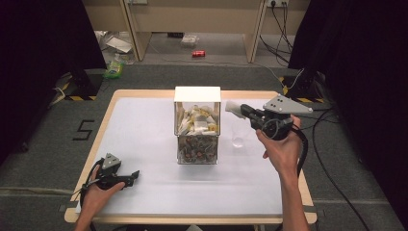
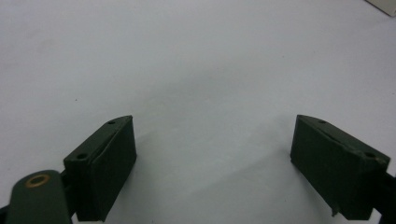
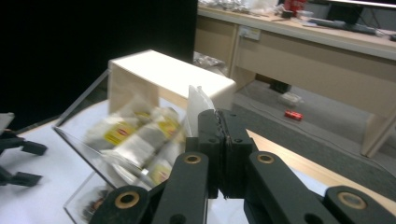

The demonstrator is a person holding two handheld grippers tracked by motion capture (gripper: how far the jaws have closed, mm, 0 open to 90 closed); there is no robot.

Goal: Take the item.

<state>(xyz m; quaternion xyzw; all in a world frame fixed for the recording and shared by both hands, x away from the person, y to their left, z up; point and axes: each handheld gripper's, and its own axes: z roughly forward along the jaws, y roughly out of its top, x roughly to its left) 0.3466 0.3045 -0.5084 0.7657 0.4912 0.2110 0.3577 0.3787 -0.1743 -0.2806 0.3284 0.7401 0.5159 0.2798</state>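
A clear box (image 1: 197, 126) with a white lid (image 1: 197, 94) stands mid-table, with pale sachets in its upper part and dark round pieces below. My right gripper (image 1: 244, 110) hovers just right of the box, near its top, shut on a white sachet (image 1: 232, 107). In the right gripper view the jaws (image 3: 218, 125) are pressed together with the sachet (image 3: 198, 101) sticking up between them, close to the box (image 3: 135, 140). My left gripper (image 1: 133, 176) rests low at the table's front left, open, with bare white table between its jaws (image 2: 212, 161).
A small clear glass (image 1: 238, 135) stands on the white table (image 1: 144, 130) to the right of the box, below the right gripper. On the floor beyond the table lie a red can (image 1: 198, 53) and cables, in front of a wooden desk (image 1: 192, 19).
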